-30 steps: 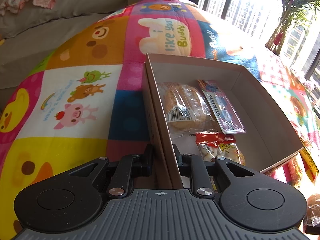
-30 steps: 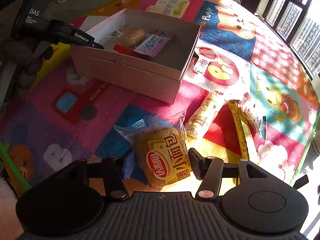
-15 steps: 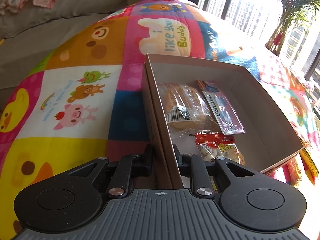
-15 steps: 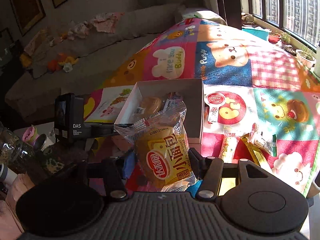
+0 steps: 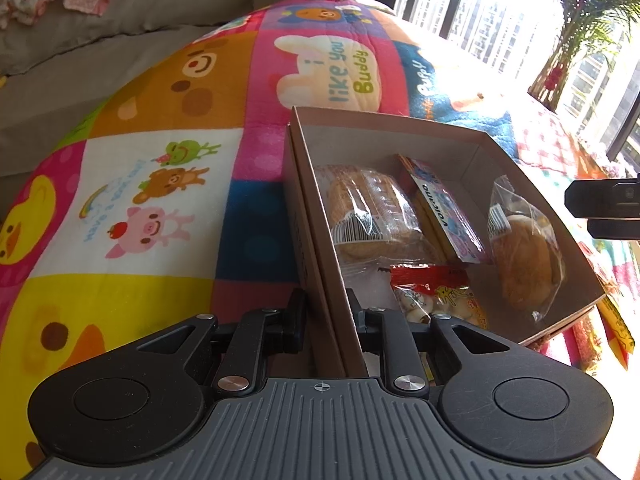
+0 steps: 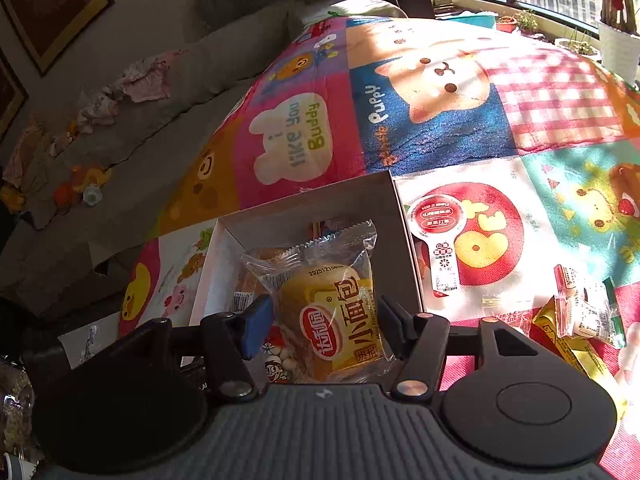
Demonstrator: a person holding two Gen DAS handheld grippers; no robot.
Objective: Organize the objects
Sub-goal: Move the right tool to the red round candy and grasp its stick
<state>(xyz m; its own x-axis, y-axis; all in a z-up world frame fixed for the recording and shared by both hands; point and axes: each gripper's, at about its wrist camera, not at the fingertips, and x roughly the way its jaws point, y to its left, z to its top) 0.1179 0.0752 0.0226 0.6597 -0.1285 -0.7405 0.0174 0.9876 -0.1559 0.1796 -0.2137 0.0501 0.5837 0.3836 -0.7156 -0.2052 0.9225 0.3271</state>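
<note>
A cardboard box [image 5: 452, 136] lies on a colourful cartoon quilt. My left gripper [image 5: 326, 312] is shut on the box's near wall. Inside lie a wrapped bun [image 5: 368, 212], a pink Volcano packet [image 5: 444, 208] and a red snack bag [image 5: 436, 296]. My right gripper [image 6: 324, 316] is shut on a yellow wrapped bread bun [image 6: 336, 320] and holds it inside the box [image 6: 320, 204], near its right side. The bun also shows in the left wrist view [image 5: 524, 256], with the right gripper's fingers [image 5: 604, 200] at the right edge.
On the quilt to the right of the box lie a red round-headed packet [image 6: 438, 236], a yellow stick pack [image 6: 568, 344] and a clear wrapped snack [image 6: 588, 308]. A grey sofa [image 6: 160, 92] with clothes and toys is behind. Windows and plants are at the far right.
My right gripper has carried the bread bun from above the quilt over to the box and lowered it inside. My left gripper has kept its hold on the box wall.
</note>
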